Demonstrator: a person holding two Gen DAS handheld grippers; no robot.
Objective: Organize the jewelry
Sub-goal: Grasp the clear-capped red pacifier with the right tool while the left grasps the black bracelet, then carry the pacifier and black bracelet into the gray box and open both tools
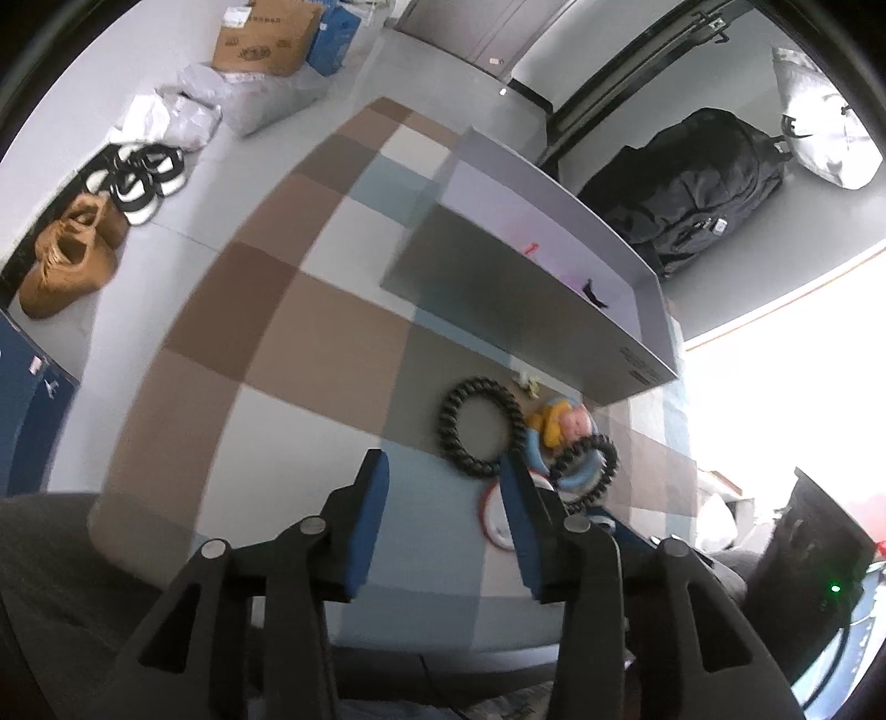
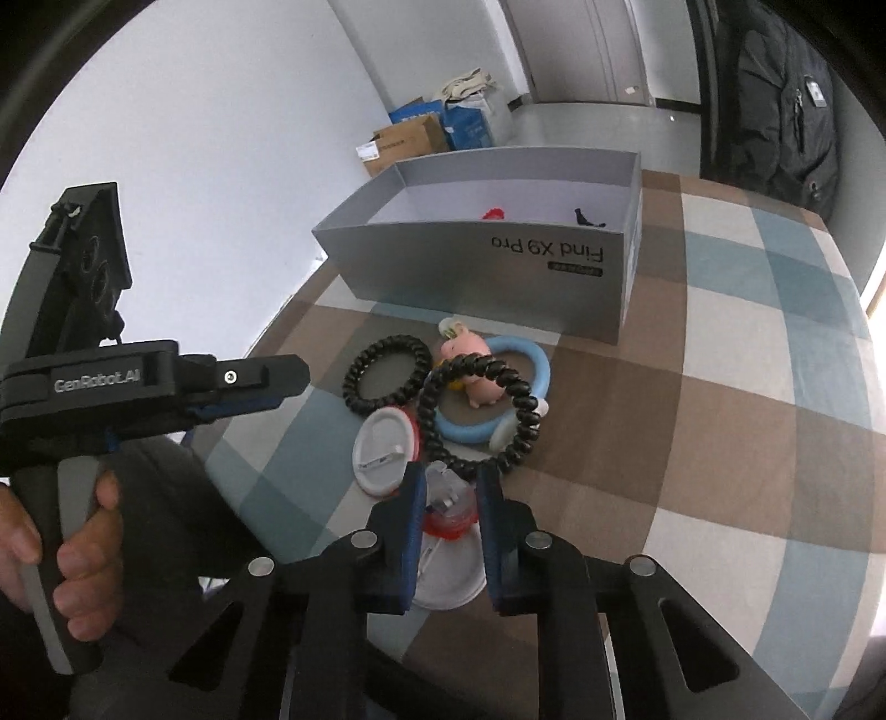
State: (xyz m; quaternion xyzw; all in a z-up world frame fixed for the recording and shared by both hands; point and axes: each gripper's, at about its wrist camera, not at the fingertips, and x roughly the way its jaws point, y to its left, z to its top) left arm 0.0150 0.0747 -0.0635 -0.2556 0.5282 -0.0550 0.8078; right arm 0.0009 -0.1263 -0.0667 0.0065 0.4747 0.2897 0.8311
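A grey open box [image 2: 487, 260] stands on the checked tablecloth; inside lie a red item [image 2: 493, 213] and a small black item [image 2: 587, 217]. In front of it lie a black spiral hair tie [image 2: 387, 382], a second spiral tie [image 2: 482, 415] over a blue ring [image 2: 526, 360] and a pink figurine [image 2: 476, 360], and a white and red badge [image 2: 385, 448]. My right gripper [image 2: 451, 487] is shut on a clear and red piece [image 2: 451, 507]. My left gripper [image 1: 446, 476] is open and empty, just short of the spiral tie [image 1: 479, 426]; it also shows in the right wrist view [image 2: 266, 387].
The box [image 1: 542, 288] fills the middle of the left wrist view. A second white disc [image 2: 448, 581] lies under my right gripper. Shoes [image 1: 72, 255], cardboard boxes [image 1: 266, 39] and a black backpack [image 1: 698, 188] are on the floor around the table.
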